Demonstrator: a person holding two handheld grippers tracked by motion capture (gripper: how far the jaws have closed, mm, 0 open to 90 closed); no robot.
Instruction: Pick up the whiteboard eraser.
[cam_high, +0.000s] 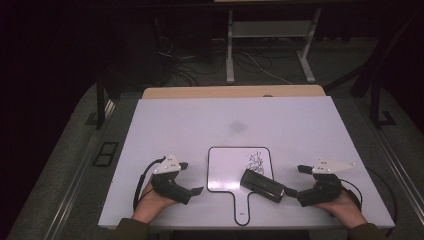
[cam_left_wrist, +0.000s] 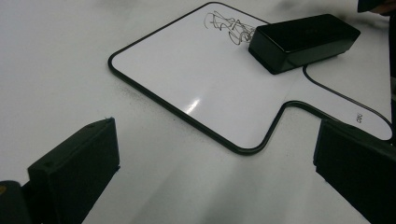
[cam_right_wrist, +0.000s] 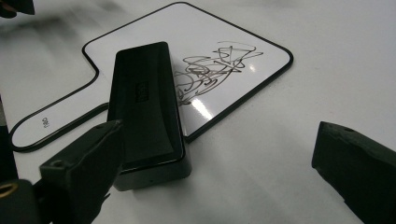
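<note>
High view: the white bench (cam_high: 180, 125) carries a small paddle-shaped whiteboard (cam_high: 225, 172), the black eraser (cam_high: 262, 185) lying across its right edge by the scribble (cam_high: 255, 161). The right tool (cam_high: 299, 181), jaws spread wide and empty, sits just right of the eraser; the left tool (cam_high: 191, 177) gapes too, left of the board.

Left claw (cam_high: 192, 178): a matte black, blocky handheld body topped by a pale grey three-cornered plate (cam_high: 167, 164) dotted with small dark screw points. A black cable (cam_high: 141, 179) loops from its outer side. Right claw (cam_high: 295, 181): the same black housing, with a longer grey three-cornered plate (cam_high: 332, 166) on top and a thin black cable (cam_high: 356, 192) curving behind it. In the gripper views each jaw is a thick black rectangular block with small round recesses. Dark olive sleeve cuffs (cam_high: 131, 229) cover the wrists behind each claw.
</note>
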